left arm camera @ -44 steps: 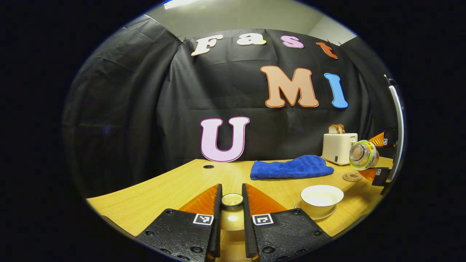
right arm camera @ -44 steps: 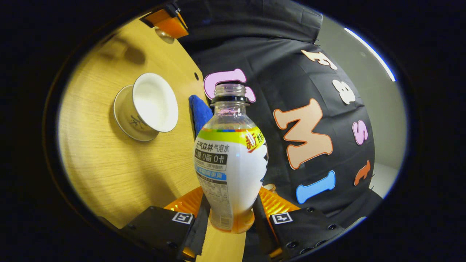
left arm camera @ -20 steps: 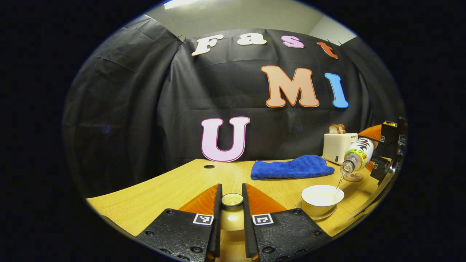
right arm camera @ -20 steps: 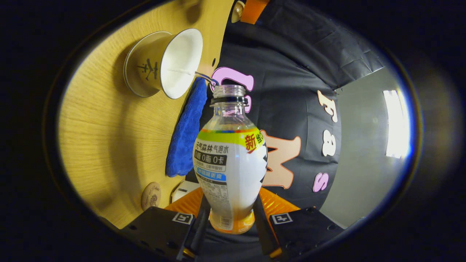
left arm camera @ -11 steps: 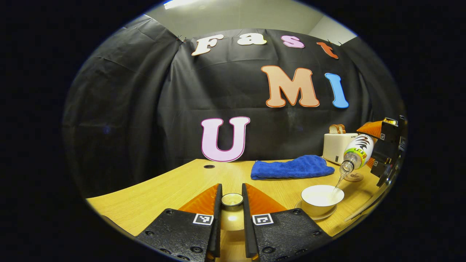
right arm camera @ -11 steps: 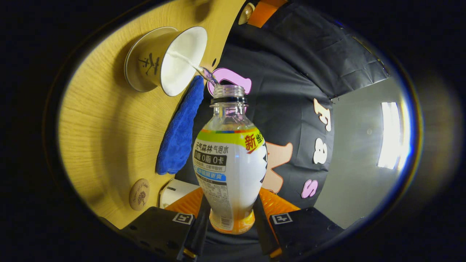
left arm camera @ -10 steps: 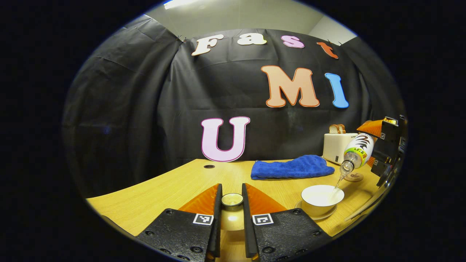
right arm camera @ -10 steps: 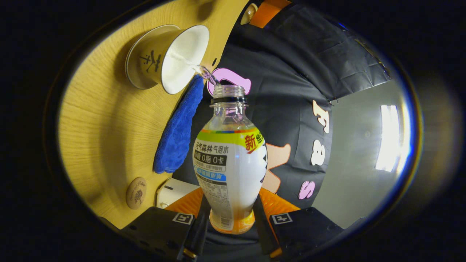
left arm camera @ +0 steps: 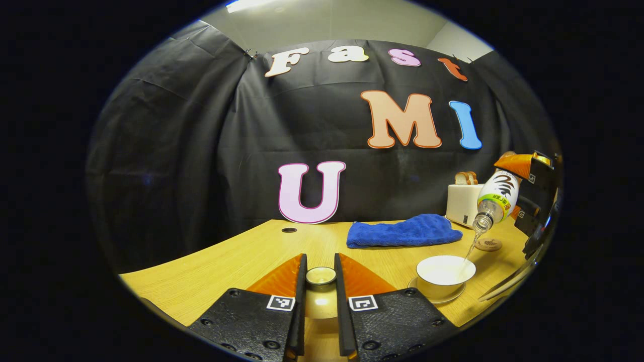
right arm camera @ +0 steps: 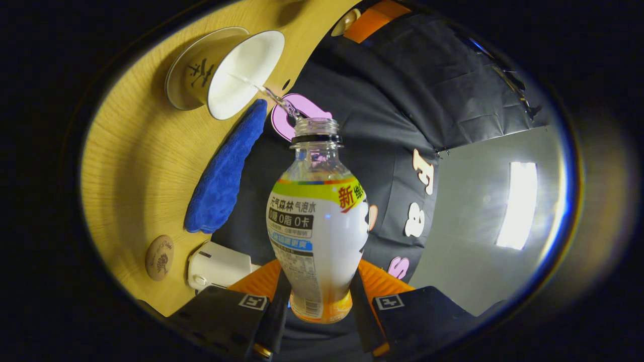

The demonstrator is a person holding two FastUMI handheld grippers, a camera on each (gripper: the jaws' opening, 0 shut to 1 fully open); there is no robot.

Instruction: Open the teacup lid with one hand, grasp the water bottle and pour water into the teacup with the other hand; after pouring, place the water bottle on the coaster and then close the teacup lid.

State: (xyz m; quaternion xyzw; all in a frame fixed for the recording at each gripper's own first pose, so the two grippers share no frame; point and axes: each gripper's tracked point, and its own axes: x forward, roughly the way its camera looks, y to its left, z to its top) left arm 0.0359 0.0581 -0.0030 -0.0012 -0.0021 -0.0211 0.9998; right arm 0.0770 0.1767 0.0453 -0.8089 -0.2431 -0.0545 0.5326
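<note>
A thin stream of water runs from the tipped water bottle (right arm camera: 316, 221) into the open teacup (right arm camera: 229, 68) at the upper left of my right gripper view. My right gripper (right arm camera: 316, 314) clamps the bottle's base. My left gripper (left arm camera: 320, 291) pinches the teacup lid (left arm camera: 321, 275) at bottom centre. The coaster (left arm camera: 488, 245) sits bare at right.

Right gripper (right arm camera: 318, 306): both fingers clamped on water bottle (right arm camera: 317, 236), uncapped, tipped. Thin stream runs from its mouth into open teacup (right arm camera: 229, 70). Table (right arm camera: 136, 166) carries blue towel (right arm camera: 221, 176), coaster (right arm camera: 159, 257), toaster (right arm camera: 216, 265).
</note>
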